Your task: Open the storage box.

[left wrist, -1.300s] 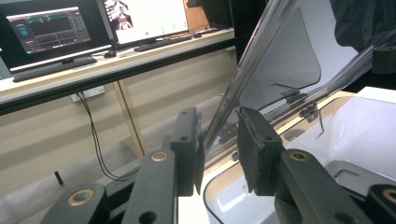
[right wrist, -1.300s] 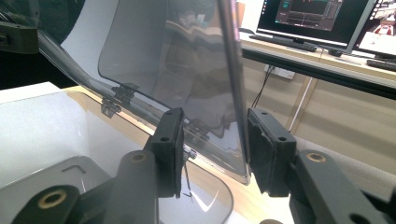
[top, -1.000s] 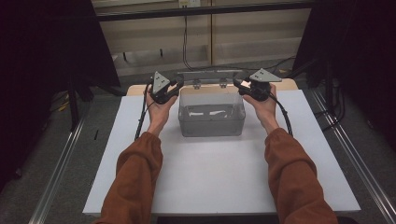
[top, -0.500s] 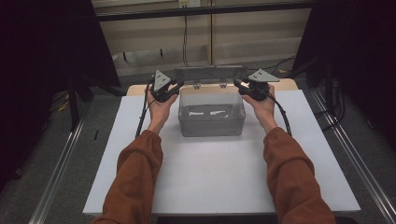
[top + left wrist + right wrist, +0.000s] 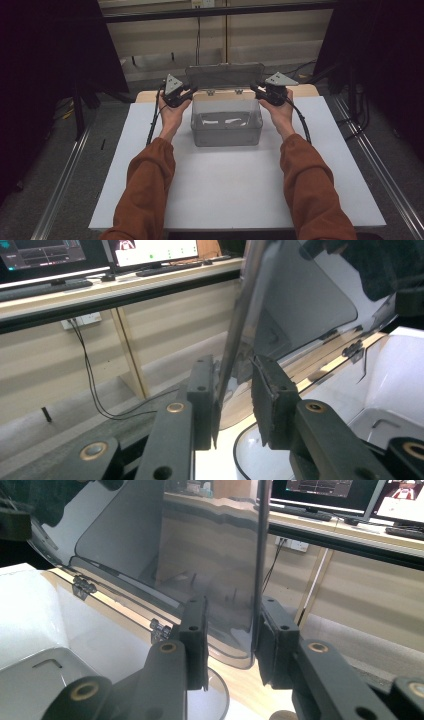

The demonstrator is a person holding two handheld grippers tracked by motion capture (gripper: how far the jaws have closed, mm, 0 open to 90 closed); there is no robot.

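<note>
Clear, colourless plastic storage box [image 5: 226, 125] with a smoke-tinted transparent lid [image 5: 225, 76] and small dark hinges [image 5: 83, 586]; white scraps lie inside. White counter [image 5: 235, 195], plain and unpatterned, with a pale wood edge at its far end. Left gripper [image 5: 186, 93] and right gripper [image 5: 255, 89]: black bodies, each topped by a grey three-cornered plate, with black cables. Jaws matt black with brass-coloured rivets. Sleeves [image 5: 145, 190] rust-orange. Floor grey; far wall beige; monitors beyond show dark and white screens.
</note>
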